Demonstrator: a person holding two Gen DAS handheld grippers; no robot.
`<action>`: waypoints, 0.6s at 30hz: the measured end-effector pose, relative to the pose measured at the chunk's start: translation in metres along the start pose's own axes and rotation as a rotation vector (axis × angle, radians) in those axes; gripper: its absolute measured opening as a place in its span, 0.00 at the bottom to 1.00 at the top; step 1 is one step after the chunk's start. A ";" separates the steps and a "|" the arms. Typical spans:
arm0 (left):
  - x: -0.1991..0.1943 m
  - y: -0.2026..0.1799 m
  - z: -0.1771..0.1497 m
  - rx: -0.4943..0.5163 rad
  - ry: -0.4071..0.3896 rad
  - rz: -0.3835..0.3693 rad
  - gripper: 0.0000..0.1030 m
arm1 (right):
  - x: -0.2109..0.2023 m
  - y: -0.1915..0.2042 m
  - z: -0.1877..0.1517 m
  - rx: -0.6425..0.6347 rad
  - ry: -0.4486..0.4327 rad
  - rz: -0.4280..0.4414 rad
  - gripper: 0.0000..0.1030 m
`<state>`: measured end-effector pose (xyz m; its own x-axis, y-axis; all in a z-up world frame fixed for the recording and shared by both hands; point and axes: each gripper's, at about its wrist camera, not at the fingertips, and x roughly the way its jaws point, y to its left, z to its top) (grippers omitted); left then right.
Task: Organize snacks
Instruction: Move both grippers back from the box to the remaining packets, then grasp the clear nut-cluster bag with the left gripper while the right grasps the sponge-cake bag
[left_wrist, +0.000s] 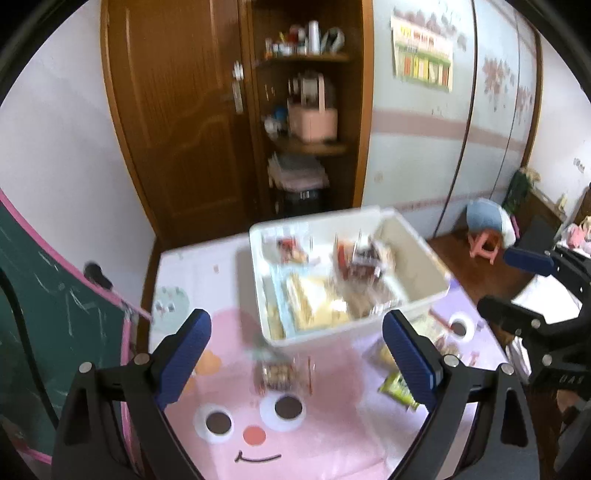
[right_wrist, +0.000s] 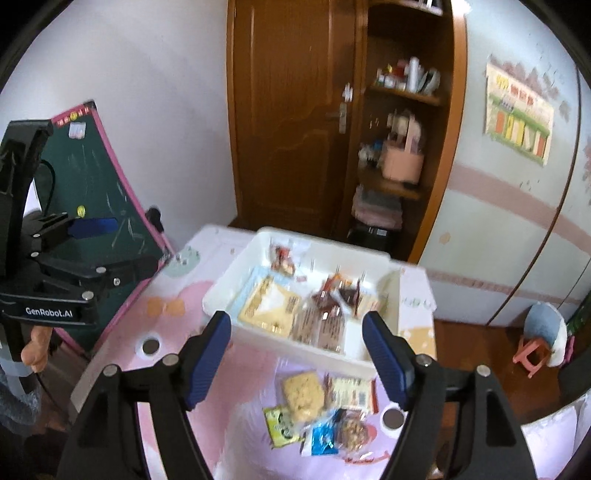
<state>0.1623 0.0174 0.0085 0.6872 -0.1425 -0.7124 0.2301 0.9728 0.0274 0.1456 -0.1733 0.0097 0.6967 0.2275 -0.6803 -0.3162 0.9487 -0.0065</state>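
A white plastic bin (left_wrist: 428, 273) (right_wrist: 229, 291) holding several snack packets stands on a pink cartoon-face mat (left_wrist: 229, 428) (right_wrist: 251, 435). My left gripper (left_wrist: 295, 354) hangs open above the mat, short of the bin, with a clear packet of small round snacks (left_wrist: 277, 373) lying below the gap. My right gripper (right_wrist: 297, 354) is open too, nothing between its fingers, hovering over a loose pile in front of the bin: a yellow cracker pack (right_wrist: 303, 395), a green packet (right_wrist: 280, 424), a blue packet (right_wrist: 323, 437) and a striped wrapper (right_wrist: 351, 393). The green packet (left_wrist: 399, 389) also shows beside my left gripper's right finger.
A green chalkboard with a pink frame (left_wrist: 55, 314) (right_wrist: 92, 206) leans at the mat's left edge. Behind the bin are a wooden door (left_wrist: 177, 110) and open shelves (left_wrist: 306, 110) full of items. A small pink stool (left_wrist: 485, 247) (right_wrist: 535, 354) stands on the wooden floor to the right.
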 end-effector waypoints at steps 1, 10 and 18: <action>0.009 0.002 -0.007 -0.003 0.022 -0.002 0.91 | 0.007 0.001 -0.006 0.001 0.019 0.006 0.72; 0.090 0.024 -0.061 -0.038 0.219 -0.028 0.91 | 0.082 -0.002 -0.053 0.012 0.198 0.041 0.72; 0.150 0.023 -0.096 -0.033 0.346 -0.054 0.91 | 0.139 -0.007 -0.083 0.021 0.319 0.055 0.72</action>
<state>0.2042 0.0357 -0.1647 0.3994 -0.1290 -0.9076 0.2333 0.9718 -0.0355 0.1912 -0.1671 -0.1454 0.4413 0.2012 -0.8745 -0.3319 0.9420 0.0492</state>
